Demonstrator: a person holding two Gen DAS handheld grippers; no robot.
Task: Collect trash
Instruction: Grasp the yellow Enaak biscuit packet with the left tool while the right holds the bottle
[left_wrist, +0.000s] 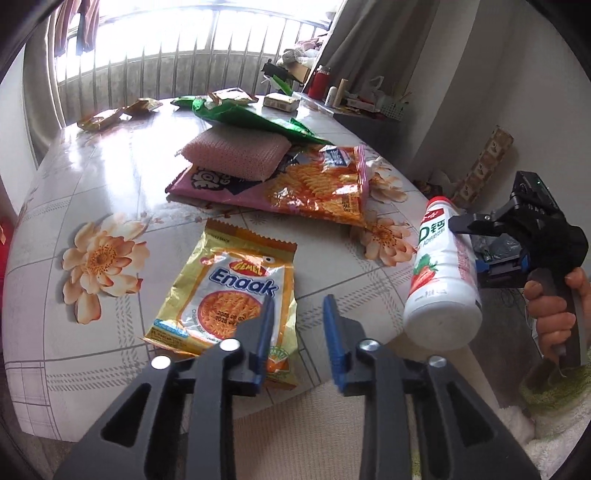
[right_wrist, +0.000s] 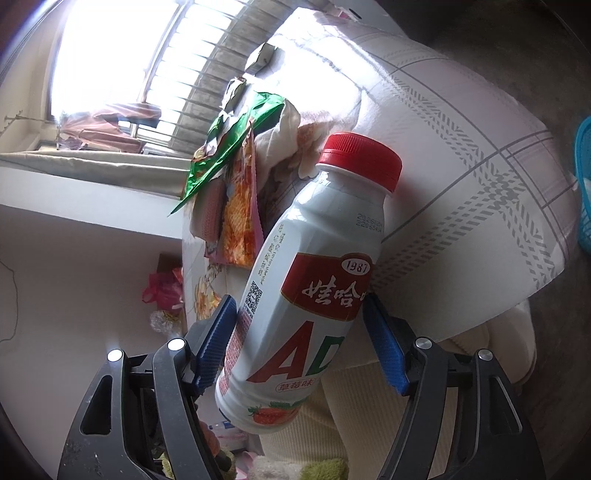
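Bottle in one gripper, snack bags waiting on the table.

The round table with the flowered plastic cloth (left_wrist: 110, 177) holds several wrappers. The white plastic drink bottle with a red cap (right_wrist: 306, 295) sits tilted between the right gripper's (right_wrist: 301, 345) blue pads, beyond the table's edge; if that hold is loose, it could slip and fall. The left gripper (left_wrist: 299, 321), jaws partly apart and empty, hangs over the yellow Enaak snack bag (left_wrist: 236, 288); this flat, shiny bag may slide away.

A glossy, floral-printed plastic tablecloth (left_wrist: 110, 177) is seen. The Enaak snack packet (left_wrist: 229, 291) looks like shiny crinkled foil. The strawberry milk bottle (right_wrist: 306, 295) is smooth white plastic with a ribbed red cap (right_wrist: 360, 160). The pink sponge (left_wrist: 236, 153) appears rough and meshed.
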